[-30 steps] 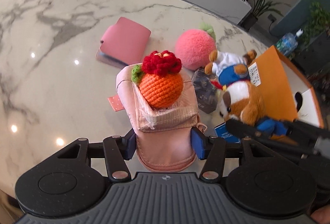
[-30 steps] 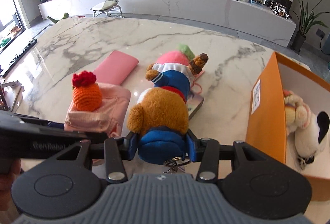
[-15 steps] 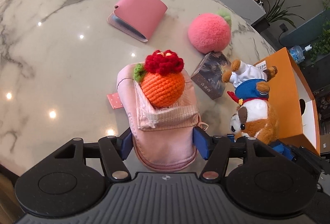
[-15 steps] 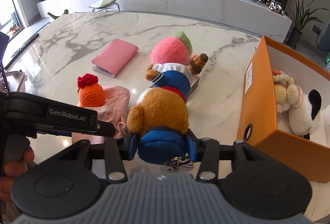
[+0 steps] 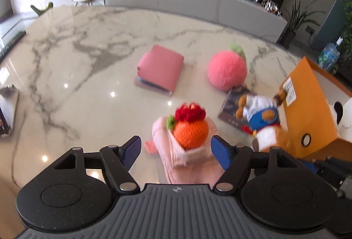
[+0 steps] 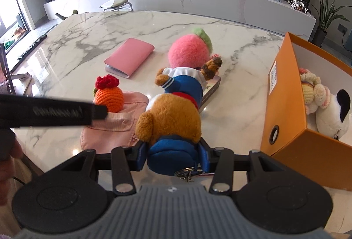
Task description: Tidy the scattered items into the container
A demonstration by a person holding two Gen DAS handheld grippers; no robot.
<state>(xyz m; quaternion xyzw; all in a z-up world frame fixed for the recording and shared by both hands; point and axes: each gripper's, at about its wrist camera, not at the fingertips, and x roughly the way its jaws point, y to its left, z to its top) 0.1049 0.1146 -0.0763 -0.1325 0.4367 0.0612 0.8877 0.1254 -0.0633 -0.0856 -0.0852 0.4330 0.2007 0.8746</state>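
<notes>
Left wrist view: left gripper point(image 5: 176, 149), jaws just opened and clear of the pink pouch point(image 5: 187, 159) between them, which lies on the marble table point(image 5: 77, 76) carrying a crocheted orange point(image 5: 190, 131). Right wrist view: right gripper point(image 6: 173, 156) pinching the plush bear point(image 6: 173, 115) by its blue hat, left of the orange box point(image 6: 283, 106).

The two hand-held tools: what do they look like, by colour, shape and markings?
Each tool, left and right, has blue ribbed pads on black hinged arms with silver rivets, two round black discs and a grey ribbed body bearing a small round logo. The left tool's black side shows blurred white lettering.
</notes>
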